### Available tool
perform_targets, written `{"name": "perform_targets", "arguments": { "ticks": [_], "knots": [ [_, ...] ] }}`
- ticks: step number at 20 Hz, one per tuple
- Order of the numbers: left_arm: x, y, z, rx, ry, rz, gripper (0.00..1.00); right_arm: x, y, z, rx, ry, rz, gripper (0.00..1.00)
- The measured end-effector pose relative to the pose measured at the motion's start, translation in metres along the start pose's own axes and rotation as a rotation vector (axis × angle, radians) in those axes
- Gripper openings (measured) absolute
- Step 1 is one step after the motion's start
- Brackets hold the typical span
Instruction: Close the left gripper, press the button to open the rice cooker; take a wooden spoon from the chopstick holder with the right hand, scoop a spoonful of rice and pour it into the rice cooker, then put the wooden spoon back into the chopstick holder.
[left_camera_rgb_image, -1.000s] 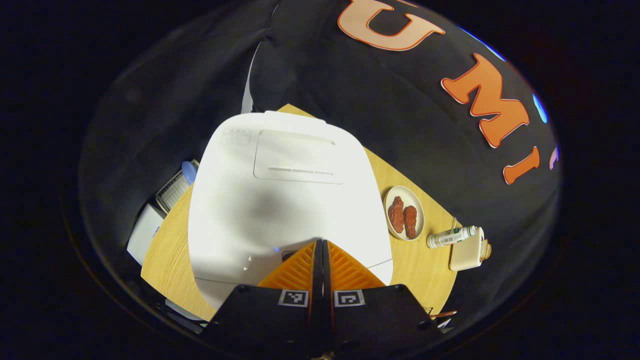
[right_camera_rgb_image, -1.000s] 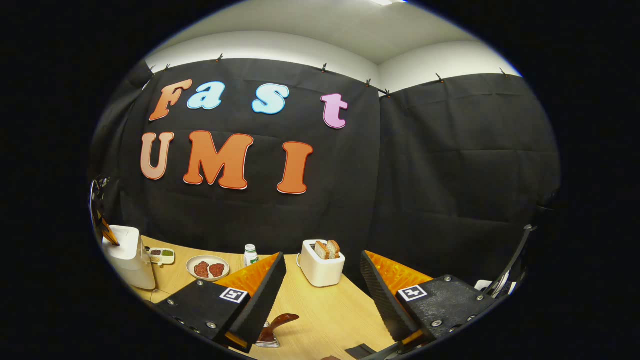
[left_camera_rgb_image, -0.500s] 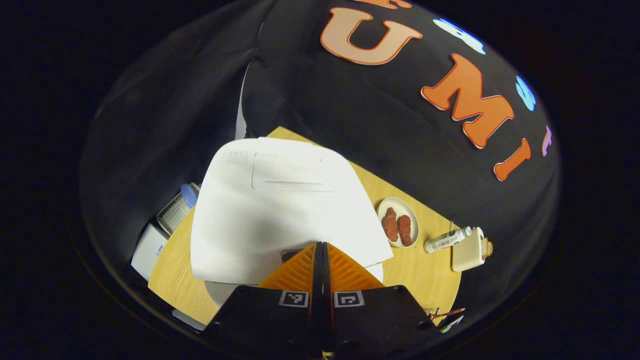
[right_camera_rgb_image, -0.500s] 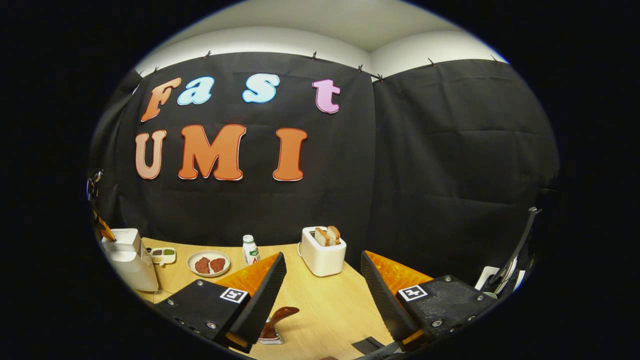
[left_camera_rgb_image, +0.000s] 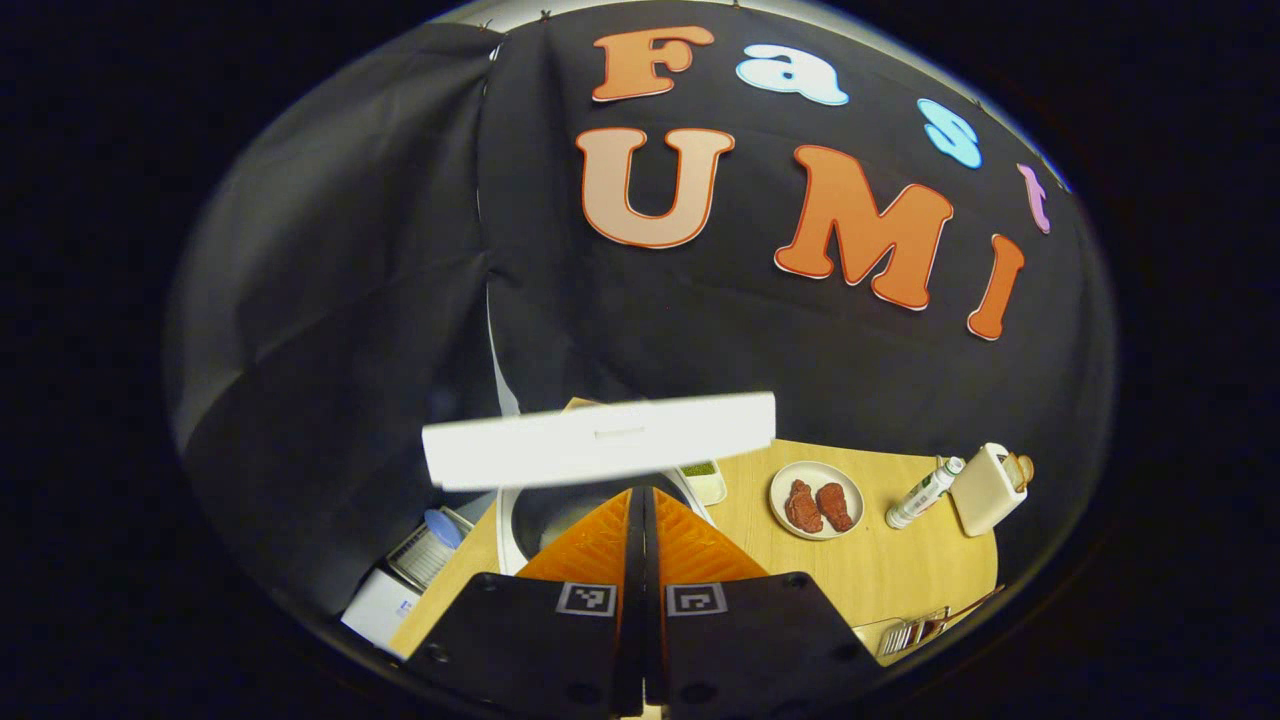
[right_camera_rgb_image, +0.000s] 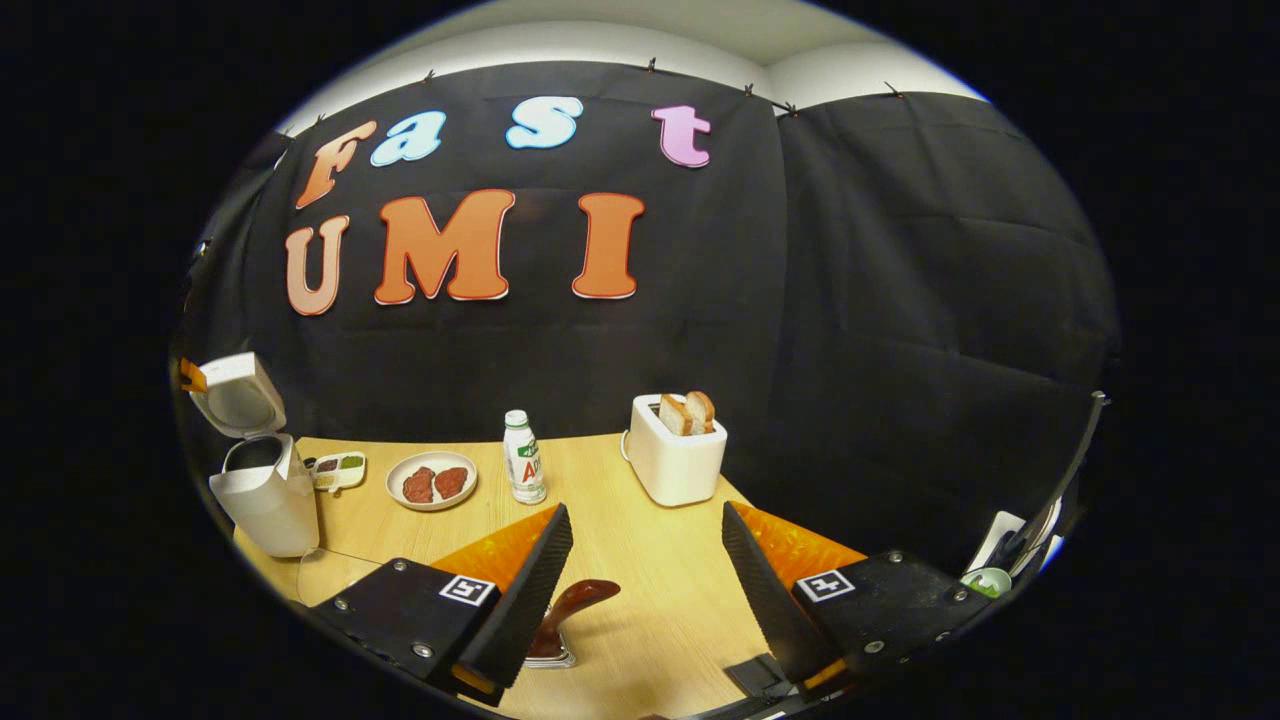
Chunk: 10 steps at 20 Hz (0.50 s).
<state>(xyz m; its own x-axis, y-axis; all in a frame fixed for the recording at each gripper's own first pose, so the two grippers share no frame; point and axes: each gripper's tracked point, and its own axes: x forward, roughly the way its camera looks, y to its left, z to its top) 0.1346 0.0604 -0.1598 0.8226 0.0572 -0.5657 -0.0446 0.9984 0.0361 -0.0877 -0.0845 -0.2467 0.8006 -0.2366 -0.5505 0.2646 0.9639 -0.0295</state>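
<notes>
On the wooden table (right_camera_rgb_image: 640, 600), in the right gripper view, we find the rice cooker (right_camera_rgb_image: 262, 492) at nine o'clock, at the far left edge, its lid (right_camera_rgb_image: 236, 392) swung up and tilted back, the dark pot mouth showing beneath. Just right of it lies a small divided dish (right_camera_rgb_image: 337, 470), then a plate of two reddish pieces (right_camera_rgb_image: 431, 481), an upright white bottle (right_camera_rgb_image: 523, 458) and, near twelve o'clock of our fingers, a white toaster (right_camera_rgb_image: 676, 458) with two slices of bread standing in it. Our right gripper (right_camera_rgb_image: 640, 570) hangs over the near table with its fingers spread wide and nothing between them. Below the gap, at six o'clock, the brown end of the wooden spoon (right_camera_rgb_image: 575, 604) rises from a holder (right_camera_rgb_image: 548, 655) partly hidden behind the left finger.

In the left gripper view, we see our left gripper (left_camera_rgb_image: 642, 515) with its two fingers pressed flat together, nothing held, tips at the near rim of the cooker's open inner pot (left_camera_rgb_image: 560, 510). The raised lid (left_camera_rgb_image: 600, 450) shows edge-on just above, at twelve o'clock. At three o'clock sit the plate (left_camera_rgb_image: 815, 499), the bottle (left_camera_rgb_image: 922, 492) and the toaster (left_camera_rgb_image: 988, 487). At eight o'clock, off the table's edge, lie a white box and a blue-capped item (left_camera_rgb_image: 425, 545) we cannot make out.
</notes>
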Motion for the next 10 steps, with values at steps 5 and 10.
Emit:
{"name": "perform_targets", "arguments": {
  "ticks": [5, 10],
  "knots": [
    [-0.043, -0.010, 0.021, 0.182, -0.156, 0.047, 0.06, 0.015, 0.017, -0.039, 0.054, 0.113, 0.063, 0.94],
    [-0.076, -0.030, 0.030, 0.381, -0.269, 0.105, 0.50, 0.027, 0.027, -0.061, 0.069, 0.176, 0.110, 0.94]
  ]
}}
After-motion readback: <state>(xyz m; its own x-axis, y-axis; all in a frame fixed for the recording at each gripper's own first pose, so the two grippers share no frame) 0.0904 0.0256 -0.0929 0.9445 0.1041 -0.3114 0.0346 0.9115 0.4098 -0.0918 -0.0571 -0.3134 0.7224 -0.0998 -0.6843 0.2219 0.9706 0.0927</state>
